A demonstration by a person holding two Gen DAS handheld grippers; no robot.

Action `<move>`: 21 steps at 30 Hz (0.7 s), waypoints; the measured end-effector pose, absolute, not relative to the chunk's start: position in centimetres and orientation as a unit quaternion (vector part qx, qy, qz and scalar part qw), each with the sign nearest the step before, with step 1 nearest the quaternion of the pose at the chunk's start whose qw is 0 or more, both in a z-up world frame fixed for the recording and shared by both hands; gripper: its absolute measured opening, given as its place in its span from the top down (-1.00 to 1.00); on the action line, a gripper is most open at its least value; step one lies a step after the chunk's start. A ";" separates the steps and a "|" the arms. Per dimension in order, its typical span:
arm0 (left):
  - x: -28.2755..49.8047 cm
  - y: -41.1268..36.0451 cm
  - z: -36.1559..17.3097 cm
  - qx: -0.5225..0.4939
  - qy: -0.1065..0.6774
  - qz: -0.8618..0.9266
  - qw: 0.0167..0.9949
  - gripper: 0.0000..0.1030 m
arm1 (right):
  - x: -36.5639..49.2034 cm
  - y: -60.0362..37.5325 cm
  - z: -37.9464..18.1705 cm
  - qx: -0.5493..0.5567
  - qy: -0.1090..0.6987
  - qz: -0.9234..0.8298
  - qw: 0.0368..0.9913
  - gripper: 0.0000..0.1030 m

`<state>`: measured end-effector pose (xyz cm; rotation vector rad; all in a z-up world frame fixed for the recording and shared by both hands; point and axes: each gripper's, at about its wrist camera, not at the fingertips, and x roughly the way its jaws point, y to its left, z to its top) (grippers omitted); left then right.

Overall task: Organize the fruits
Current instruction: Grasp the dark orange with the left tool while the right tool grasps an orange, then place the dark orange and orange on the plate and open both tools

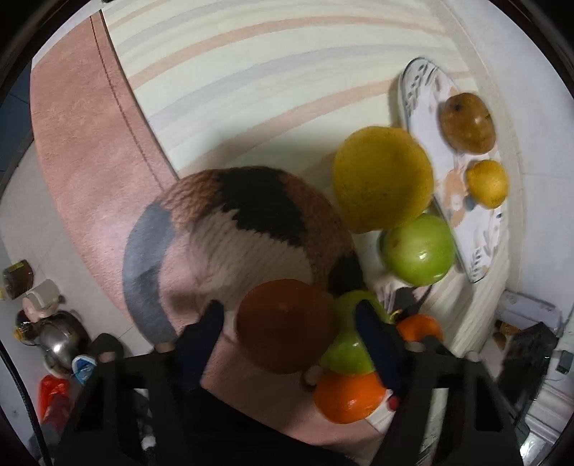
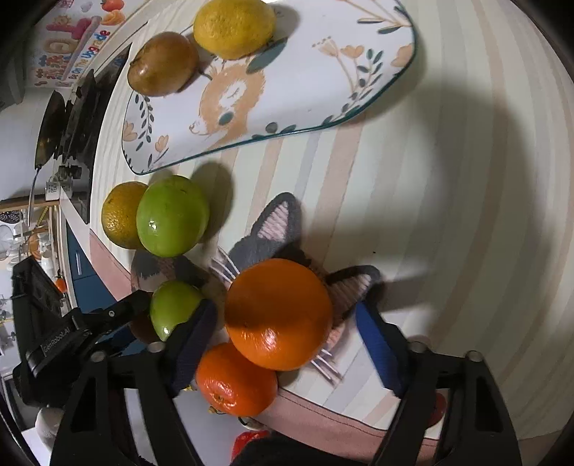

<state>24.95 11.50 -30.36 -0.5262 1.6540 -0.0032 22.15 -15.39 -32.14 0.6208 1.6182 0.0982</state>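
My left gripper (image 1: 288,313) is open, its jaws on either side of a dark red-brown fruit (image 1: 285,326) that rests on a knitted cat-face mat (image 1: 247,229). My right gripper (image 2: 283,315) is open around a large orange (image 2: 279,314); neither finger clearly touches it. A smaller orange (image 2: 235,380) and a small green fruit (image 2: 173,307) lie beside it. A decorated plate (image 2: 287,93) holds a brown fruit (image 2: 163,64) and a lemon (image 2: 235,27). A green apple (image 2: 172,215) and a yellow citrus (image 2: 120,215) sit by the plate.
A striped tablecloth (image 2: 448,215) covers the table; a pink table edge (image 1: 82,150) runs along the left. The other gripper's black body (image 2: 71,337) sits at the left. Floor clutter (image 1: 50,333) lies below the table edge.
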 end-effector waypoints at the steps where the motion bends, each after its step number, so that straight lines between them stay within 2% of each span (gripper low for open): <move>1: 25.3 11.4 -30.4 -0.222 0.728 -0.001 0.648 -0.03 | 22.3 -15.0 -32.3 0.273 0.712 0.047 0.646 -0.34; 3: 25.1 11.2 -30.2 -0.210 0.726 -0.003 0.654 -0.02 | 22.5 -14.4 -32.3 0.272 0.713 0.055 0.644 -0.24; 9: 24.4 10.9 -29.4 -0.137 0.719 0.010 0.681 -0.03 | 21.7 -13.6 -31.4 0.194 0.727 0.044 0.657 -0.25; 15: 24.2 9.9 -29.7 -0.123 0.720 0.003 0.683 -0.04 | 21.5 -13.7 -31.8 0.219 0.723 0.048 0.653 -0.26; 21: 24.1 9.4 -29.5 -0.096 0.716 0.003 0.691 -0.02 | 21.0 -14.6 -32.5 0.200 0.734 0.055 0.646 -0.27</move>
